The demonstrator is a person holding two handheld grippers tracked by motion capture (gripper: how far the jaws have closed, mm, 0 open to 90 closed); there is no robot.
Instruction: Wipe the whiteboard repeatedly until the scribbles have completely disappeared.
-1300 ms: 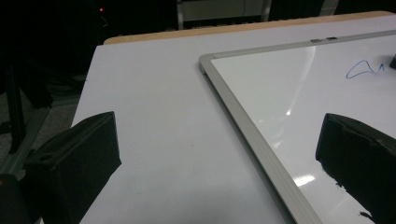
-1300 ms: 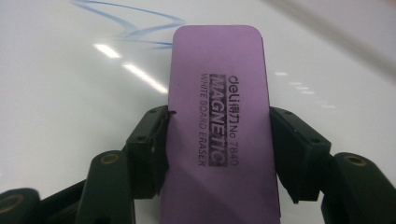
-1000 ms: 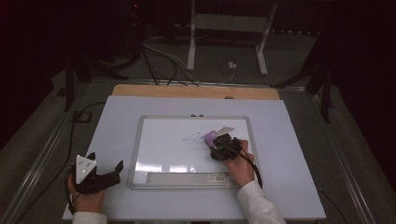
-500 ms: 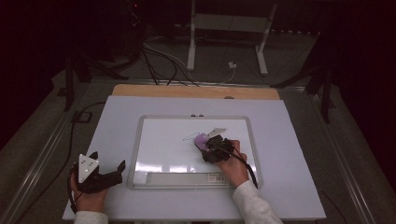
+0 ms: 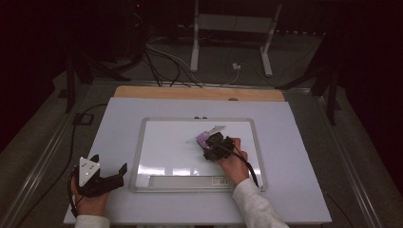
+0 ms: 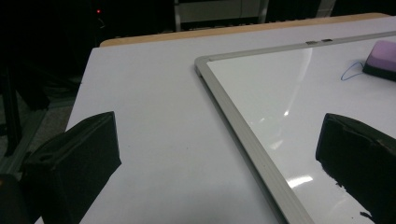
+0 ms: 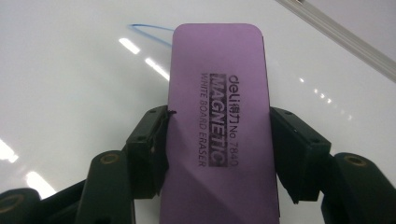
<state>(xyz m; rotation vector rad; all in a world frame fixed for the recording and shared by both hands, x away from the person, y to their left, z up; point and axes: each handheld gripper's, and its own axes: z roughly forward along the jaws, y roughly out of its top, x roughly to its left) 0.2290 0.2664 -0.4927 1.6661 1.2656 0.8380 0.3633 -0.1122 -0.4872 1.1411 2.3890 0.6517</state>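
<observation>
A whiteboard (image 5: pixel 166 152) with a metal frame lies flat on the white table top. My right gripper (image 5: pixel 209 145) is shut on a purple magnetic whiteboard eraser (image 7: pixel 219 116), which presses flat on the board's upper middle. A thin blue pen line (image 7: pixel 147 31) shows on the board just beyond the eraser's far end. My left gripper (image 5: pixel 107 178) rests at the table's front left, beside the board's left frame edge (image 6: pixel 243 135). Its jaws stand wide apart with nothing between them. In the left gripper view the eraser (image 6: pixel 383 58) shows far off at the right.
A wooden strip (image 5: pixel 199 93) runs along the table's far edge. Cables (image 5: pixel 161 57) and a white stand (image 5: pixel 228 38) lie on the dark floor behind. A pen tray (image 5: pixel 187 180) runs along the board's near edge.
My right gripper has slid the eraser left across the board and then slightly back right and up. The left gripper has stayed almost still.
</observation>
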